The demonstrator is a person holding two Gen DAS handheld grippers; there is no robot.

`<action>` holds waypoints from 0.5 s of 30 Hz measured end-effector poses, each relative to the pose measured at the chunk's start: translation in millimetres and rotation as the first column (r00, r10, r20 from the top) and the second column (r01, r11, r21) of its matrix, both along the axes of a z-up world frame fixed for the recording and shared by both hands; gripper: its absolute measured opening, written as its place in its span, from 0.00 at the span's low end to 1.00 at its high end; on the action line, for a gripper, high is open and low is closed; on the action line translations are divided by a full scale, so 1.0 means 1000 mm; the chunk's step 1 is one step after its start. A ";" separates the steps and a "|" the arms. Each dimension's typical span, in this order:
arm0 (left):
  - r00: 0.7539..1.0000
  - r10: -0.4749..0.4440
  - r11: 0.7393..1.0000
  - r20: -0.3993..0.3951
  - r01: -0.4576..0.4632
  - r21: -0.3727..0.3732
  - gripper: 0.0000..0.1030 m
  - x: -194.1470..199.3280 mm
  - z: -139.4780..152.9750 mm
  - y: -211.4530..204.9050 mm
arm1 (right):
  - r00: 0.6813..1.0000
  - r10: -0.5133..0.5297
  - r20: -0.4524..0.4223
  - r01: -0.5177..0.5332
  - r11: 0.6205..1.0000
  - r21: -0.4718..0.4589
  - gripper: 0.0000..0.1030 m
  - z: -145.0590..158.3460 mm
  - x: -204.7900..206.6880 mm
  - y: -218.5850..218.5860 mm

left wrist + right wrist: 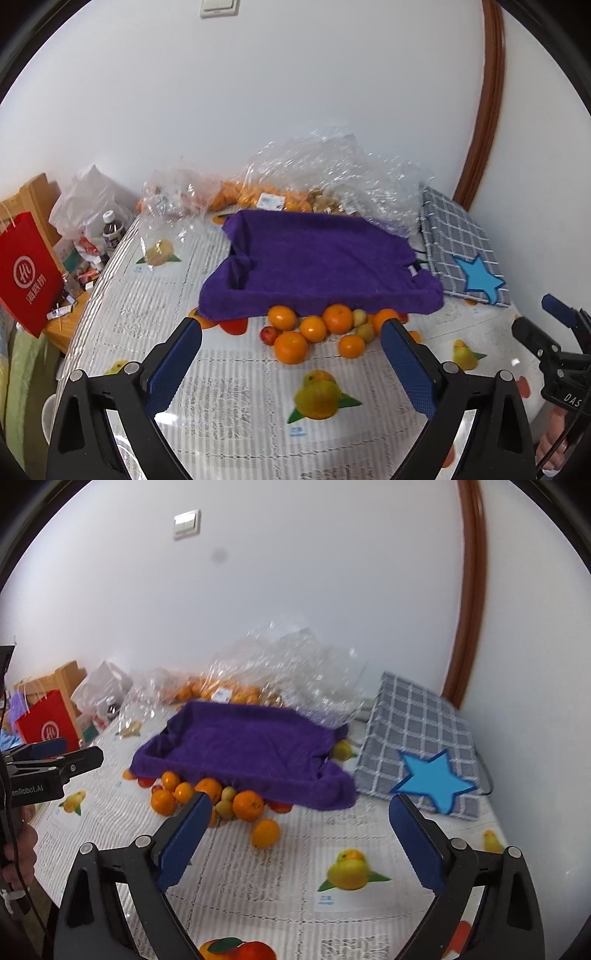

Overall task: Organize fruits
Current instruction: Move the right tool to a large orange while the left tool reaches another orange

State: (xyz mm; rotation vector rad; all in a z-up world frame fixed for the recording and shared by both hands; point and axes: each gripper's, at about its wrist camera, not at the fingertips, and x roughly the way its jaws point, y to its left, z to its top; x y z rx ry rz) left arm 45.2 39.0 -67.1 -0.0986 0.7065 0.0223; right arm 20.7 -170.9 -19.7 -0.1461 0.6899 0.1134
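Both of my tongs hang spread and empty above the table [236,435]: the left tongs [291,332] point at the fruit pile [317,332], which lies just ahead of their tips, and the right tongs [301,808] face the same pile ahead and to their left. The oranges [248,805], a few small yellow-green fruits [224,808] and a small red fruit [269,334] sit loose on the table, touching one another against the front edge of the purple-towel-lined tray [314,258]; one orange [265,833] has rolled apart, nearest my right tongs. As far as I can judge, nothing is sorted yet: the tray's hollow looks empty, and more oranges remain in the clear plastic bags [295,184] beyond it. Legible writing is sparse: "DAS" on the right tongs' body as seen from the left view, "enRobot.AI" on the left tongs' body in the right view, and a white roundel with Chinese characters on the red paper bag [27,273] far to my left. The tablecloth captions are too small to read.
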 end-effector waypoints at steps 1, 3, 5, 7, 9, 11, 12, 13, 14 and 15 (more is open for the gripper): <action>1.000 0.004 1.000 -0.001 -0.004 0.007 0.95 0.002 -0.003 0.002 | 1.000 0.005 -0.022 -0.004 1.000 0.005 0.90 -0.008 0.004 0.000; 1.000 0.003 1.000 -0.008 -0.002 0.013 0.95 0.004 -0.012 0.005 | 0.998 0.025 -0.056 -0.024 1.000 0.012 0.85 -0.024 0.011 0.002; 1.000 0.002 1.000 -0.021 -0.001 0.016 0.95 0.008 -0.019 0.009 | 0.997 0.038 -0.071 -0.037 0.999 0.004 0.82 -0.039 0.017 0.004; 0.999 0.004 1.000 -0.046 -0.003 0.021 0.95 0.012 -0.029 0.013 | 0.997 0.027 -0.076 -0.027 1.000 0.005 0.77 -0.055 0.022 0.006; 0.997 0.007 1.000 -0.072 -0.005 0.022 0.95 0.016 -0.041 0.018 | 0.993 0.038 -0.110 -0.036 0.999 0.028 0.70 -0.070 0.028 0.006; 0.996 0.011 1.000 -0.092 -0.010 0.012 0.94 0.019 -0.055 0.024 | 0.986 0.049 -0.158 -0.037 0.996 0.077 0.63 -0.087 0.037 0.006; 0.995 0.011 1.000 -0.104 -0.010 0.004 0.93 0.021 -0.062 0.027 | 0.983 0.044 -0.176 -0.026 0.994 0.103 0.59 -0.094 0.040 0.006; 0.993 0.010 1.000 -0.119 -0.011 -0.003 0.92 0.022 -0.069 0.031 | 0.980 0.038 -0.194 -0.013 0.991 0.131 0.54 -0.102 0.044 0.006; 0.991 0.012 1.000 -0.133 -0.013 -0.005 0.91 0.023 -0.074 0.033 | 0.977 0.039 -0.211 -0.006 0.988 0.153 0.52 -0.111 0.048 0.007; 0.989 0.015 1.000 -0.148 -0.016 -0.004 0.91 0.024 -0.081 0.036 | 0.974 0.037 -0.222 -0.001 0.987 0.160 0.50 -0.118 0.052 0.010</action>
